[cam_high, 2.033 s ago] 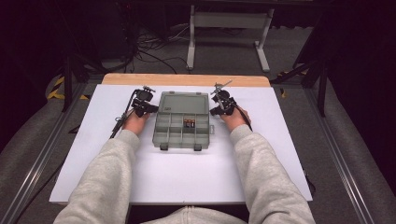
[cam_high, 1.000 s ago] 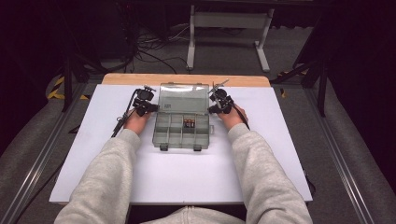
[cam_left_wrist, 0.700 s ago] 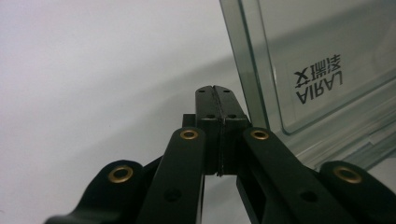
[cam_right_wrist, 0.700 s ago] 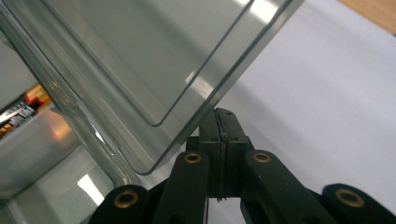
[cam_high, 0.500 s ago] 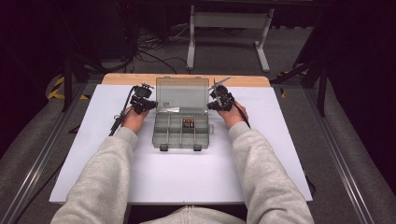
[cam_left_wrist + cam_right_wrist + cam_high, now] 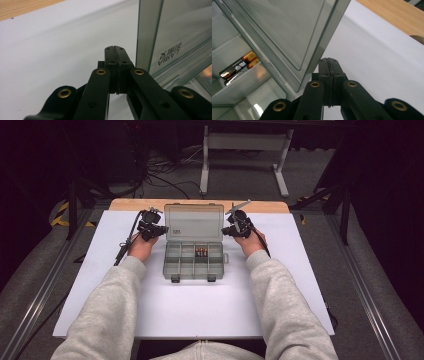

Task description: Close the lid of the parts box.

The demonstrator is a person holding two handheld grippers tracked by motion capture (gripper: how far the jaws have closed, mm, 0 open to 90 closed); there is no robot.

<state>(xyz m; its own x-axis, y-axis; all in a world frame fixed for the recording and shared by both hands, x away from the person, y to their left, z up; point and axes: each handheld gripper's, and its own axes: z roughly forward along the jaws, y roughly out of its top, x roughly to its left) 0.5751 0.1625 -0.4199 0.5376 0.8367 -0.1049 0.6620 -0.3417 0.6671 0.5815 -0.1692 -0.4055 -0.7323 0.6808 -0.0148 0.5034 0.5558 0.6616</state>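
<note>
A lab-like recording space: a white-topped wooden table (image 6: 200,305) stands on grey carpet (image 6: 320,175) among black cables (image 6: 160,175) and dark metal stands (image 6: 345,200).

— What colours did the box (image 6: 193,260) and its lid (image 6: 194,222) have?
— Both were a clear smoky grey, and the lid bore dark printed lettering. The batteries (image 6: 201,252) inside were black with copper-orange ends and pale print.
— And the grippers?
— The left gripper (image 6: 159,230) and right gripper (image 6: 226,231) were black, with brass-coloured rivets.
— The desk (image 6: 300,285)?
— White on top, with a light wood strip along its far edge. The sleeves (image 6: 107,315) were pale heather grey.
</note>
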